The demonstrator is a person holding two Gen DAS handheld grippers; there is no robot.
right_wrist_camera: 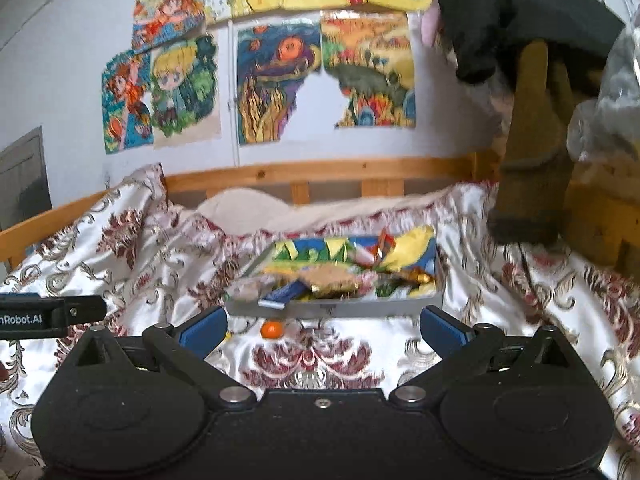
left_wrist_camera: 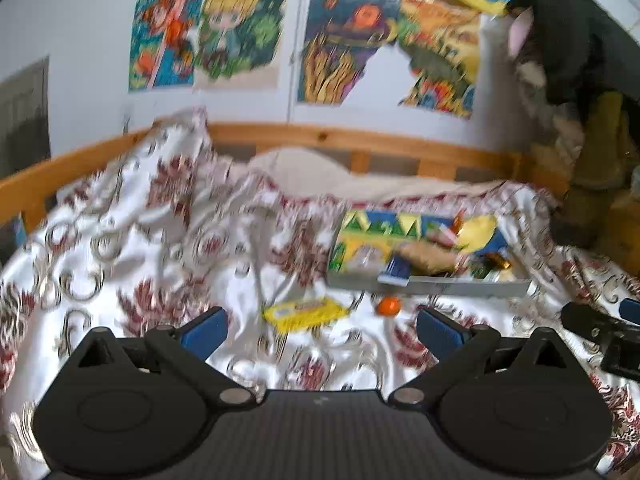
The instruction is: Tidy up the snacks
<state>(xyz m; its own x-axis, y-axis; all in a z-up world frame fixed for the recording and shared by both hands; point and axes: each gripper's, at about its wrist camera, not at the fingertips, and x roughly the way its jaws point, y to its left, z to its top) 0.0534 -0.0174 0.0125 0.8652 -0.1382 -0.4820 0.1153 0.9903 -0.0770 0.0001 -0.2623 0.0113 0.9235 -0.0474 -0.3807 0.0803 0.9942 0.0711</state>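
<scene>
A shallow grey box (left_wrist_camera: 448, 285) with a colourful bottom lies on the patterned bedspread and holds several wrapped snacks. It also shows in the right wrist view (right_wrist_camera: 360, 307). A yellow snack packet (left_wrist_camera: 306, 313) and a small orange round candy (left_wrist_camera: 389, 305) lie on the bedspread in front of the box. The candy shows in the right wrist view (right_wrist_camera: 272, 329) too. My left gripper (left_wrist_camera: 322, 330) is open and empty, just short of the yellow packet. My right gripper (right_wrist_camera: 323, 330) is open and empty, in front of the box and near the candy.
The bedspread (left_wrist_camera: 132, 264) is rumpled, with a raised fold at the left. A wooden bed rail (left_wrist_camera: 360, 138) runs along the wall behind. Dark clothes (right_wrist_camera: 520, 12) hang over a wooden frame at the right. The right gripper's tip shows in the left wrist view (left_wrist_camera: 600, 328).
</scene>
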